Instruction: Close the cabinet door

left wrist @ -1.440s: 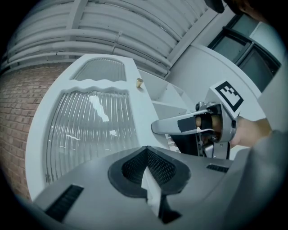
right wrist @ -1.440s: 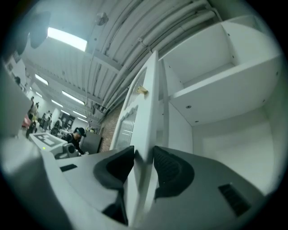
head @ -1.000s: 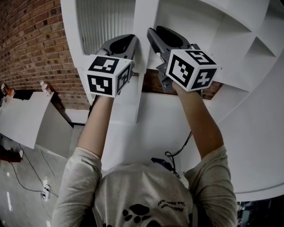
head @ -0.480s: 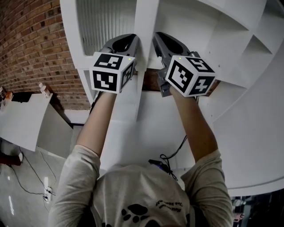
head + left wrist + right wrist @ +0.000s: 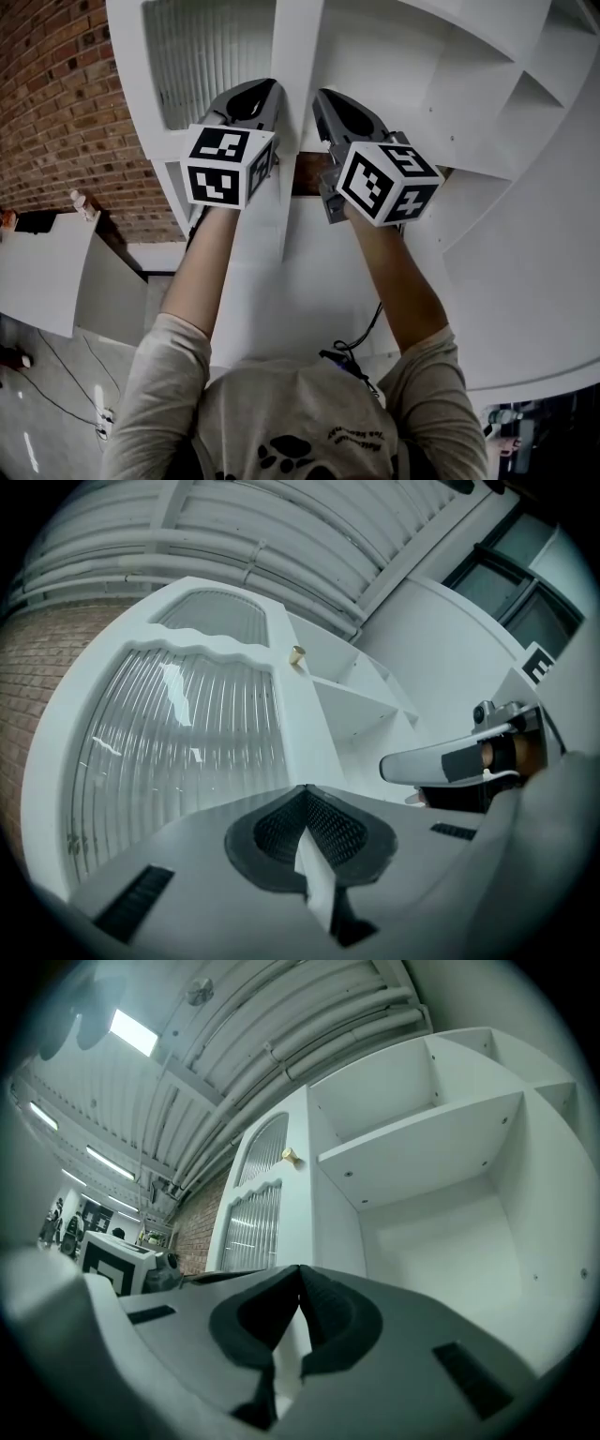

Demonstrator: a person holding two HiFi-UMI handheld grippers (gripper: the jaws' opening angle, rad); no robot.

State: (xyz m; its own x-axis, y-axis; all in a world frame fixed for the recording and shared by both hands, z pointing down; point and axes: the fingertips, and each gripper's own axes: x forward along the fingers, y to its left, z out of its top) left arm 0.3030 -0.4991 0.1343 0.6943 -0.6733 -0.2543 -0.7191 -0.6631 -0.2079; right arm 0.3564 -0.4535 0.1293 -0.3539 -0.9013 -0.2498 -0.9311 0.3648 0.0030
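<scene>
Two forearms (image 5: 202, 267) rise from pale sleeves (image 5: 164, 375) to the tools, held side by side against a white cabinet (image 5: 412, 47). The left tool (image 5: 302, 787) has its jaws together, tips meeting with nothing gripped. It sits just left of the cabinet door (image 5: 296, 66), in front of the door's ribbed glass pane (image 5: 178, 761). The right tool (image 5: 298, 1267) has just been closing its jaws, which now meet with nothing between them, just right of the door's white free-side upright. That upright runs between the two tools. Whether either tool touches it, and how far the door stands out from the cabinet front, cannot be judged. Higher up by the upright is a small brass knob (image 5: 297, 654), below a second, arched ribbed pane (image 5: 216, 619). Beyond the right tool, the cabinet's open compartments (image 5: 450, 1241) are divided by a shelf board (image 5: 422, 1143), their white back and side walls in plain view. Farther left are a brick wall (image 5: 56, 103) and, low down, cables on the floor (image 5: 56, 394).
</scene>
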